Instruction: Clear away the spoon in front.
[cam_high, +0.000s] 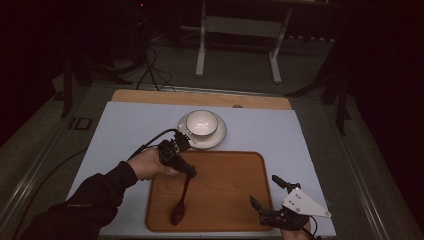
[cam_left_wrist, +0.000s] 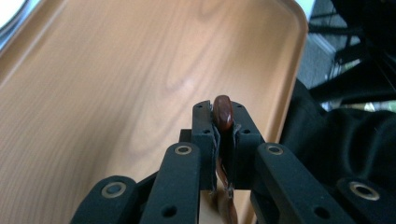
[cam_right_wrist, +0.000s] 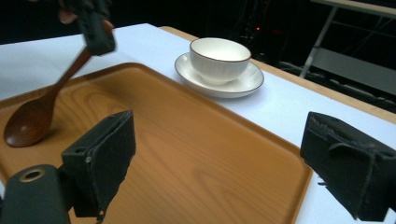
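Our left gripper (cam_high: 187, 171) is clenched on the handle end of the spoon (cam_high: 180, 204), whose bowl is low over the near left of the tray (cam_high: 225, 200), perhaps touching it. We judge the spoon light, stiff and smooth, so it may turn between the pads; a hold nearer the middle of the handle would be steadier. Our right gripper (cam_high: 267, 192) waits released at the near right. The cup (cam_high: 202, 122) on its saucer (cam_high: 220, 135), beyond the tray, looks fragile.

No legible text, labels, numbers or signs on anything here.
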